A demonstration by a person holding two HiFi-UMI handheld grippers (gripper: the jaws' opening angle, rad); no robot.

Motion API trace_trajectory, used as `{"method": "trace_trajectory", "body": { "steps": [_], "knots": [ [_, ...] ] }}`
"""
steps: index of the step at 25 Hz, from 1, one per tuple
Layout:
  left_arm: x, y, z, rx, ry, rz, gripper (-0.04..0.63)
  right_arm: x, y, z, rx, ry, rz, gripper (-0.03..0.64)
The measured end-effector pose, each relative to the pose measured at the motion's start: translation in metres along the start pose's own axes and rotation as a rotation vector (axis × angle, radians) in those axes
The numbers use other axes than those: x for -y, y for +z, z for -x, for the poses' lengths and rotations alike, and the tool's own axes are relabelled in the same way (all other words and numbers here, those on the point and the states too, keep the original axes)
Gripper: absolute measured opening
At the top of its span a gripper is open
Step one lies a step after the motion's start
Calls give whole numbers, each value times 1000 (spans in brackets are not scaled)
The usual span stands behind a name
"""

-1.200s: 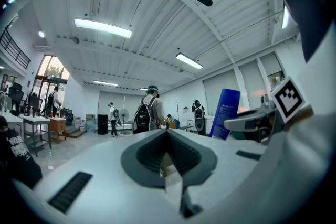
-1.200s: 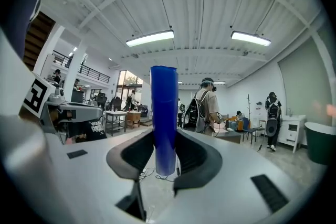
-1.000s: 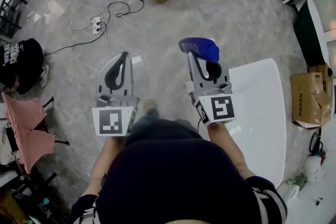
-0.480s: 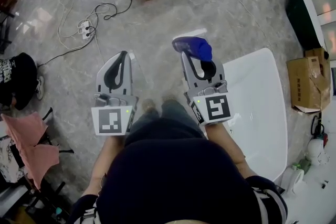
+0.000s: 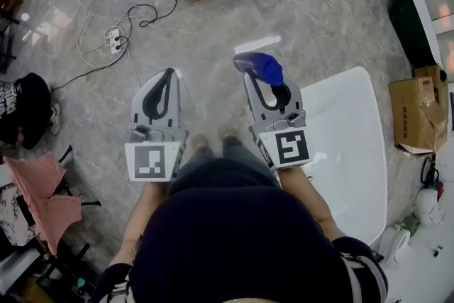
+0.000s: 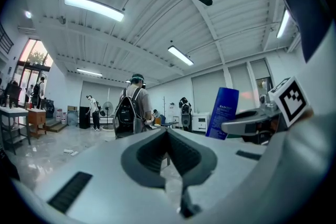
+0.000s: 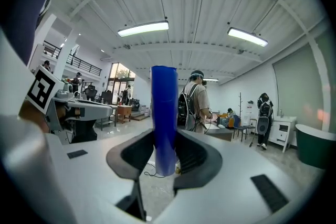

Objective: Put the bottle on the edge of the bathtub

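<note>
Label unreadable, the blue bottle (image 7: 164,107) sits pinched in right claw (image 7: 165,136); left claw (image 6: 167,132) closed.

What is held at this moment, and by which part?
The right tongs grip the blue bottle near its lower end, upright; the left tongs are shut and empty.

Bathtub (image 5: 358,152) — on the floor (image 5: 213,32), to the person's right.
Right tool (image 5: 257,78): just left of the bathtub, the bottle (image 5: 261,66) between its jaws.
Left tool (image 5: 168,76): further left of the bathtub, side by side with the right tool.
Cardboard box (image 5: 417,128): right of the bathtub, near it.
Power strip (image 5: 113,39) — well left of the bathtub, beyond the left tool.
</note>
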State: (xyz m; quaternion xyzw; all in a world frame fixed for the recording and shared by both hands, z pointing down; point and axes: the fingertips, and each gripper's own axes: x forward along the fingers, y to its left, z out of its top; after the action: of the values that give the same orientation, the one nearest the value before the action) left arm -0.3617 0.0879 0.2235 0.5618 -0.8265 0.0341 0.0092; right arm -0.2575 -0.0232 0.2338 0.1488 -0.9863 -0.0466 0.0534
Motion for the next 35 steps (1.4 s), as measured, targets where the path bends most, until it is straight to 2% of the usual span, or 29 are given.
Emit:
{"method": "trace_trajectory", "body": {
  "steps": [5,9,13,18,25,30,35],
  "knots": [
    [13,-1,-23,-4,-75,-12,0,15,-6,1,1,-56,-16,144],
    [34,-2,-51,-3,-177,-40,0,43,-11,17,-7,-166,-28,144],
    [87,1,-80,15,-354,-34,0,79,-20,57,-24,-327,-44,144],
    [154,-4,-110,23,-533,-73,0,125,-33,113,-46,-512,-59,144],
    [264,2,-117,29,-796,-71,1,162,-56,197,-82,-740,-102,144],
    [318,-12,-114,-2,-894,-103,0,176,-78,232,-103,-806,-123,144],
    [354,-36,-114,-24,-957,-131,0,184,-103,245,-123,-807,-115,144]
  ]
}}
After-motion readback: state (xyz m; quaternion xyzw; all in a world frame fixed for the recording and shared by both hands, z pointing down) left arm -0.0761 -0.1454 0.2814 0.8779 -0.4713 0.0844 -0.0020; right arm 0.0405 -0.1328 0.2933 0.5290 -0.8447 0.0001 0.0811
